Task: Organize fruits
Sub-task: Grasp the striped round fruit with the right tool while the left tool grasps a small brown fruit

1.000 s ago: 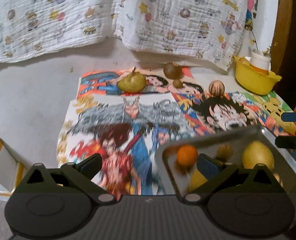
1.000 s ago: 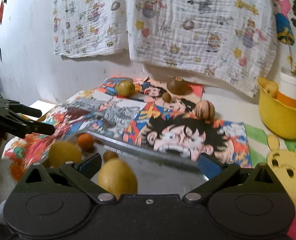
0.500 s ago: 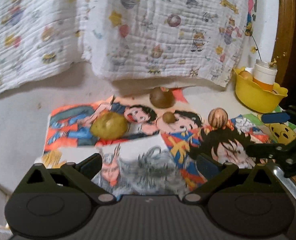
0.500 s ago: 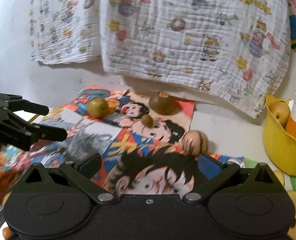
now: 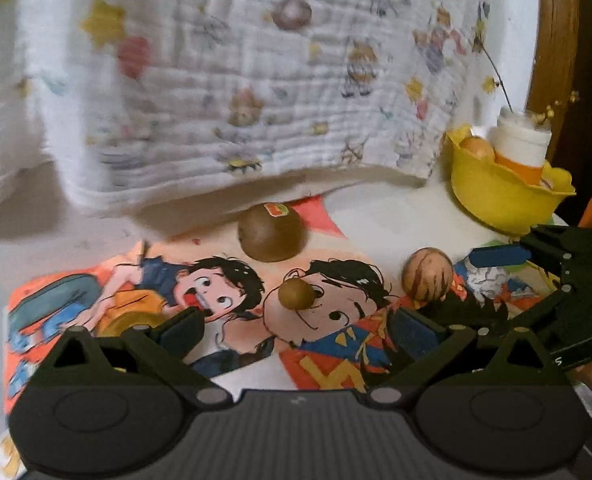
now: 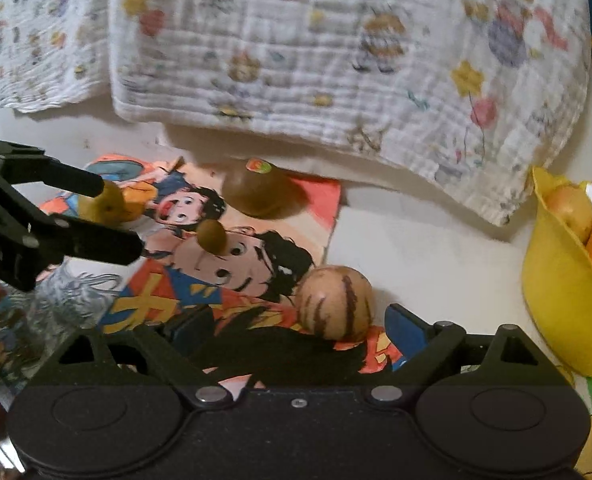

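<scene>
Both grippers have travelled forward over the cartoon-print mat [image 6: 232, 276], so the metal tray of fruit that filled the near edge a second ago is now down to a sliver at 4 o'clock in the left wrist view, and the loose fruits loom much larger

On the mat, the big brown fruit with a sticker [image 6: 256, 192] sits at 12 o'clock against the hanging printed cloth [image 6: 336, 60]. A small brown fruit [image 6: 212, 236] lies just nearer, at 11 o'clock in the right wrist view. The striped tan fruit [image 6: 334, 302] rests close ahead of the right gripper [image 6: 296, 330], between its two fingers but touched by neither; those jaws stand wide and are closing. The yellow-green fruit [image 6: 104, 204] lies at 9 o'clock in that view, partly hidden behind the left gripper [image 5: 296, 330], whose jaws stand wide apart with only mat between them; in its own view the same fruit peeks out behind its left finger at 8 o'clock. A yellow bowl [image 6: 556, 300] holding another fruit stands at 3 o'clock, well apart from the mat's fruits
</scene>
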